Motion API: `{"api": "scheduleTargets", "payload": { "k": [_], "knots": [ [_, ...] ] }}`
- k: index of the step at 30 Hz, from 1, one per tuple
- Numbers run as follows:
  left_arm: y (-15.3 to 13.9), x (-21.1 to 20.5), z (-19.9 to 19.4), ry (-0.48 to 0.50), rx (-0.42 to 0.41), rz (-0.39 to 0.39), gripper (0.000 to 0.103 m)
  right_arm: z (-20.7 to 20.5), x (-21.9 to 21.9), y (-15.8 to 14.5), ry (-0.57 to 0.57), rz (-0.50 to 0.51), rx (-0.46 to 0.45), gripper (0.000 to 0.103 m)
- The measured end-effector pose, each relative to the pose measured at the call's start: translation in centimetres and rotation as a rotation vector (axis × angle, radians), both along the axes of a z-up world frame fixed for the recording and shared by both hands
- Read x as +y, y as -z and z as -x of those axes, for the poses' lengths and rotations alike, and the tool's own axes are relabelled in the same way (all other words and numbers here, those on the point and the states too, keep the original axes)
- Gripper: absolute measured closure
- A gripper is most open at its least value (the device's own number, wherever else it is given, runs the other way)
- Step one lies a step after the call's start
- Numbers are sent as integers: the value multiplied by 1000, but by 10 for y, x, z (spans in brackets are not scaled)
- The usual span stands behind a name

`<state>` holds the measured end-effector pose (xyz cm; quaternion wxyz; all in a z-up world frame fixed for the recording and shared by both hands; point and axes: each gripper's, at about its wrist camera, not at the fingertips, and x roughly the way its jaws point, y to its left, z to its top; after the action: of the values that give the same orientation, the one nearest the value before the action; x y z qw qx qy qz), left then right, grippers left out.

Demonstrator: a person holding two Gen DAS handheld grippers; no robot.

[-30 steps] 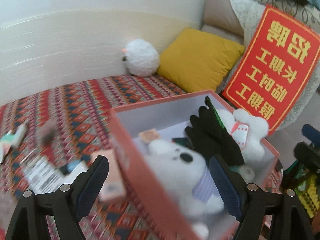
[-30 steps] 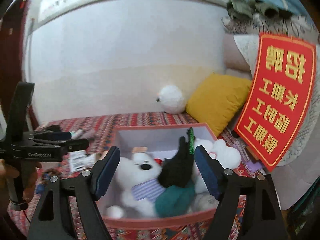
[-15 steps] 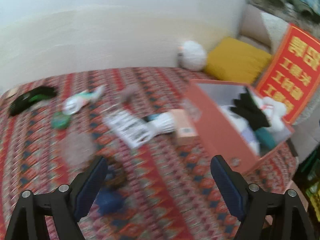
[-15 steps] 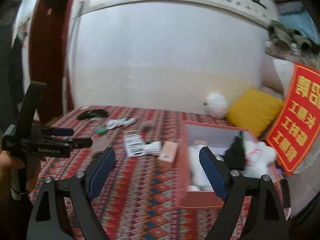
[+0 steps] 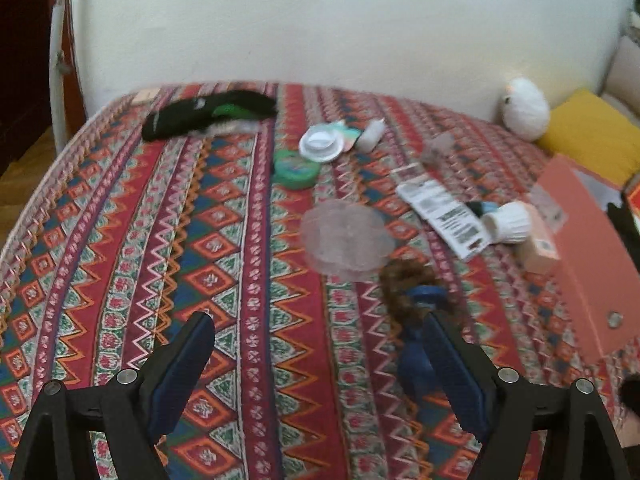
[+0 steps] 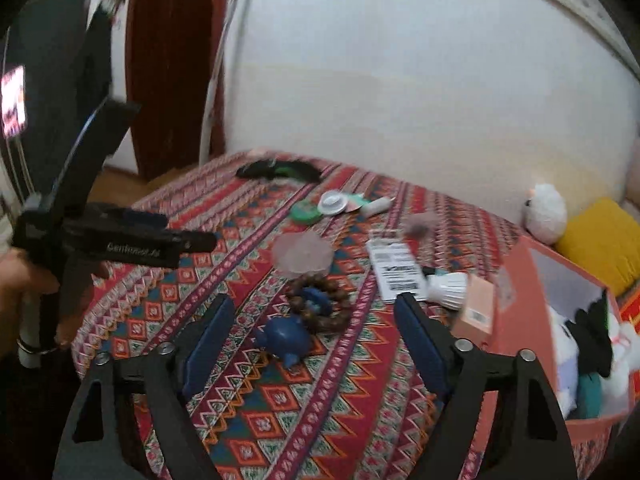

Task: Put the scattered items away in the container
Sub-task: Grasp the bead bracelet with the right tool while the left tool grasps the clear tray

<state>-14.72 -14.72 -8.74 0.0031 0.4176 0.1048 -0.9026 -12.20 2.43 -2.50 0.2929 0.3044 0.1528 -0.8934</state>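
Note:
The orange box (image 5: 588, 248) (image 6: 516, 320) stands at the right with plush toys and a black glove inside. Scattered on the patterned bedspread are a blue turtle toy (image 6: 286, 336) (image 5: 416, 360), a brown bead bracelet (image 6: 320, 300) (image 5: 404, 280), a clear plastic lid (image 5: 346, 238), a green tin (image 5: 297, 168), a white lid (image 5: 321, 145), a printed label (image 5: 444, 216), a white ribbed piece (image 5: 508, 226) and a small pink carton (image 5: 540, 248). My left gripper (image 5: 316, 320) hovers open and empty. My right gripper (image 6: 314, 302) is open and empty above the turtle and bracelet.
A black and green glove (image 5: 208, 114) lies at the far edge near the wall. A white fluffy ball (image 5: 524, 108) and a yellow cushion (image 5: 592, 140) sit at the back right. The bed's rounded edge drops off at the left. A hand (image 6: 16, 280) holds the left gripper.
Both grippers have swung left, away from over the box, to above the scattered items. The box has slid to the right edge of both views. Both stay open.

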Motion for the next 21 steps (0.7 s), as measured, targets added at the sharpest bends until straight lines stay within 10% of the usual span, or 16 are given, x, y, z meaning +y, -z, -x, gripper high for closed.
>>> {"api": "scheduleTargets", "payload": {
  "k": [16, 21],
  "knots": [
    [73, -22, 90, -40, -147, -70, 15, 88, -86, 114, -108, -267, -114, 70],
    [92, -16, 116, -17, -176, -74, 15, 100, -68, 119, -96, -205, -145, 83]
  ]
}}
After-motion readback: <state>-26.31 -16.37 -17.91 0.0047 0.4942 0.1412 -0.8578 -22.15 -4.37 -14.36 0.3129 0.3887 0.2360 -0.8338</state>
